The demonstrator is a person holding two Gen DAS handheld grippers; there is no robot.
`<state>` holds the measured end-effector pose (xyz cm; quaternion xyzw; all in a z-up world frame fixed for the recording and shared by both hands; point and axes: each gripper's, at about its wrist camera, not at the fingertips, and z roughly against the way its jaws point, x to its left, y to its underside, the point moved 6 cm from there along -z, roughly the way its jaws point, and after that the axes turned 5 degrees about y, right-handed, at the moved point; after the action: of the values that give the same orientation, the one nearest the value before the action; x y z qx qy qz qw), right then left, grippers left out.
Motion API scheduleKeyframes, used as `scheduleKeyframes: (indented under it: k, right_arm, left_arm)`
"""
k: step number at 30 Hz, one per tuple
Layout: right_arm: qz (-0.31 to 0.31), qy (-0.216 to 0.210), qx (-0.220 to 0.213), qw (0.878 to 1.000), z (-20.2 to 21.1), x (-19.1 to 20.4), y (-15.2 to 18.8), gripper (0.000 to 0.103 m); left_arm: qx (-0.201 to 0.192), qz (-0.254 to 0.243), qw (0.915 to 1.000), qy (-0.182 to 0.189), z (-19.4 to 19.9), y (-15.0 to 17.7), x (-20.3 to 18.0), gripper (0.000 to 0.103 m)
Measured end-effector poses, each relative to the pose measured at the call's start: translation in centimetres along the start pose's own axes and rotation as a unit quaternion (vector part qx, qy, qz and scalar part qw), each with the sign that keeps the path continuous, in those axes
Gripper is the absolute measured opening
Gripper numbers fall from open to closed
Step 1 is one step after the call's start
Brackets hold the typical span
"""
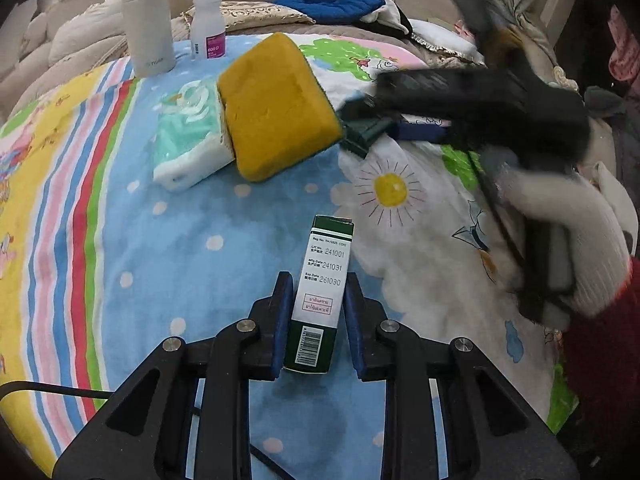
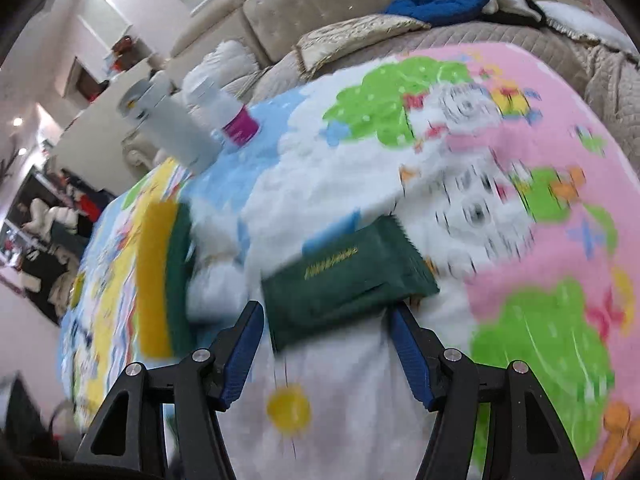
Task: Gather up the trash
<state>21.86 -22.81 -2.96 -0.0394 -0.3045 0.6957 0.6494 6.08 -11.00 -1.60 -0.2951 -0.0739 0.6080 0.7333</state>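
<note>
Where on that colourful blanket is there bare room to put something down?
The blue dotted stretch between the small green box and the yellow sponge lies bare, as does the striped side left of the tissue pack. It is crowded at the far edge around the white flask and pill bottle, and where the right gripper meets the green packet.

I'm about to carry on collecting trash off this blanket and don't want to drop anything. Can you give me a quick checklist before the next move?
1. Left tool pads around the box: ok, one on each side, though firm contact cannot be told.
2. Right tool open around the green packet: ok, jaws spread wide.
3. Packet gripped: not ok, not yet closed on.
4. Sponge clear of right tool: cannot tell, very close.
5. Flask and bottle upright: ok.
6. Trash bin in view: not ok.
</note>
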Motion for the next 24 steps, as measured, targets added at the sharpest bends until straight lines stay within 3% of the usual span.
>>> scheduleKeyframes:
  k: [6, 10, 14, 19, 24]
  right_arm:
    - [-0.019, 0.038, -0.016, 0.999, -1.9, 0.9, -2.4, 0.072]
    - [0.036, 0.083, -0.031, 0.995, -2.5, 1.8, -2.3, 0.072]
    - [0.075, 0.108, -0.036, 0.991, -2.3, 1.5, -1.9, 0.05]
    - [0.09, 0.058, -0.014, 0.994, 0.2, 0.1, 0.4, 0.043]
    - [0.137, 0.025, 0.023, 0.99, 4.1, -0.7, 6.3, 0.041]
  left_arm:
    - [-0.001, 0.003, 1.0, 0.001, -0.4, 0.0, 0.0, 0.023]
    - [-0.002, 0.008, 1.0, 0.005, -0.3, 0.0, 0.1, 0.023]
    - [-0.001, 0.007, 1.0, 0.005, -0.4, 0.2, 0.4, 0.023]
    - [-0.006, 0.009, 0.9999, 0.011, 0.1, 0.4, 0.2, 0.023]
    - [-0.007, 0.012, 0.9998, 0.013, 0.5, 0.9, -0.1, 0.023]
